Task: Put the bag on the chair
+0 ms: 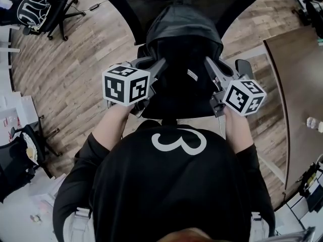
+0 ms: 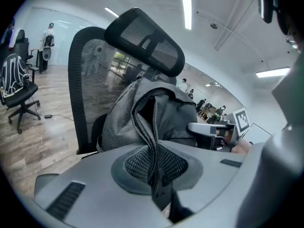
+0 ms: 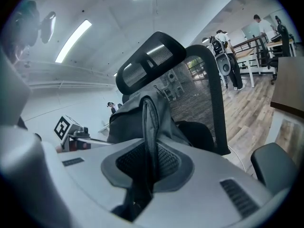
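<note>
A dark grey backpack [image 1: 181, 39] stands upright over the seat of a black mesh office chair [image 1: 126, 4], against its backrest. My left gripper [image 1: 160, 64] holds its left side and my right gripper [image 1: 208, 63] its right side. In the left gripper view the jaws [image 2: 156, 175] are shut on a zippered fold of the bag [image 2: 166, 113]. In the right gripper view the jaws [image 3: 145, 175] pinch a narrow fold of the bag [image 3: 137, 113]. The mesh backrest [image 3: 194, 89] and headrest [image 2: 145, 39] rise behind it. Whether the bag's bottom rests on the seat is hidden.
A second office chair [image 1: 43, 9] with a black-and-white bag stands at the far left on the wooden floor. A brown desk [image 1: 298, 84] lies to the right. The chair's armrest [image 3: 275, 167] is close to my right gripper. People stand far back.
</note>
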Action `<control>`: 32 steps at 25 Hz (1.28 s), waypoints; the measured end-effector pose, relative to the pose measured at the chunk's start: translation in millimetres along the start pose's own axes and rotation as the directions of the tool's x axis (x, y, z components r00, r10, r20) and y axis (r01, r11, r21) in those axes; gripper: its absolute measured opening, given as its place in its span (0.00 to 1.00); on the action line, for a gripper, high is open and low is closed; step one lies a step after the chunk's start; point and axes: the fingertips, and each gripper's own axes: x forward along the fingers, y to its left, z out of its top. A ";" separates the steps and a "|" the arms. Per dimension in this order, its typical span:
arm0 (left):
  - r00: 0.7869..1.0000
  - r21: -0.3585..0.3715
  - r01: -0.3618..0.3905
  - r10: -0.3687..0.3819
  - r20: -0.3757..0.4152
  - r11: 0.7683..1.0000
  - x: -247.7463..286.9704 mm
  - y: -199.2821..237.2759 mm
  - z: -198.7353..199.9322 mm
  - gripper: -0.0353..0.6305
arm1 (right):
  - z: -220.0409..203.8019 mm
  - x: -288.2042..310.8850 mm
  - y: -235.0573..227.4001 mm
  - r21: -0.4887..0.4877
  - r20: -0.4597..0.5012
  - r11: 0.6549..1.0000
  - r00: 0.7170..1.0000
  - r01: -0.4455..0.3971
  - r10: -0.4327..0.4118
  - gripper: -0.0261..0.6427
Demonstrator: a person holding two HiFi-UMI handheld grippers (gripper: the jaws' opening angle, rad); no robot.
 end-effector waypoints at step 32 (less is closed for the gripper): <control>0.998 -0.086 -0.035 0.031 -0.051 0.996 65.4 65.5 -20.3 0.12 | -38.4 62.1 -63.4 0.019 -0.091 0.997 0.993 0.079 -0.077 0.12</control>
